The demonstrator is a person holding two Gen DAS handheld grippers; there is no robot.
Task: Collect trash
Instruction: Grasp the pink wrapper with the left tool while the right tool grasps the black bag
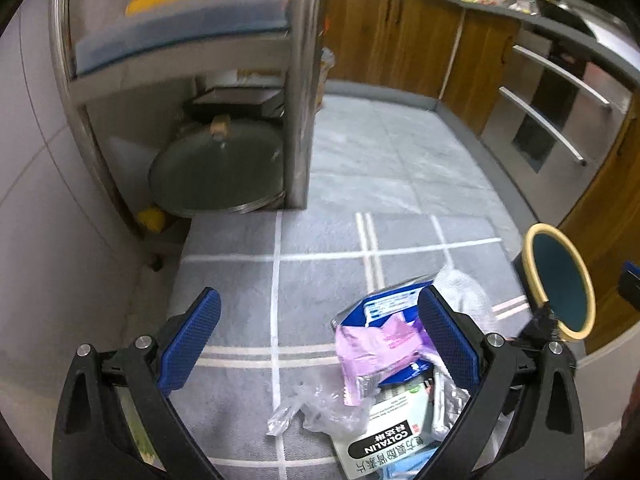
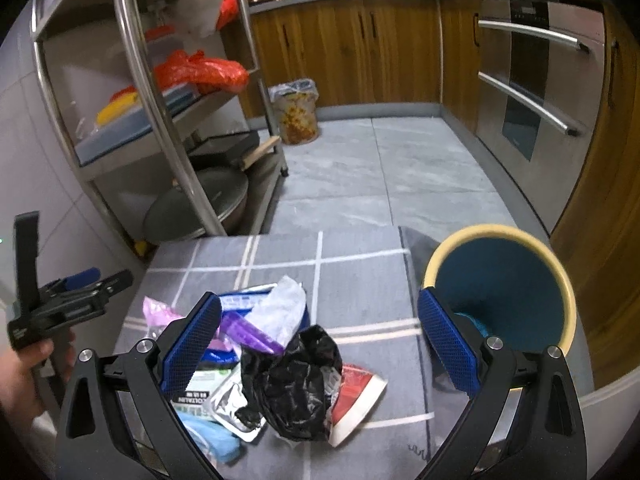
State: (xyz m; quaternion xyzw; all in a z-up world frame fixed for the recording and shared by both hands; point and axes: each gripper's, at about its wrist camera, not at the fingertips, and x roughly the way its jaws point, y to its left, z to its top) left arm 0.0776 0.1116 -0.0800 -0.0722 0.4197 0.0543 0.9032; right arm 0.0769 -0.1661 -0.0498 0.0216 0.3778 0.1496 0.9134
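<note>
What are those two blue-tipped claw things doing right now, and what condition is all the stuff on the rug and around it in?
Left gripper: open, holding nothing.
Right gripper: open, holding nothing.
Crumpled black plastic bag: lying on the grey grid-patterned rug.
Teal bin with cream rim: tipped toward the rug, no rubbish visible inside.
Red-and-white packet: flat, partly under the black bag.
Wooden cabinet doors: shut.

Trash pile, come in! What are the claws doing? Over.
Both claws open, empty. Trash pile loose on grey mat. Teal bin beside it, right. Nothing blocking.
</note>
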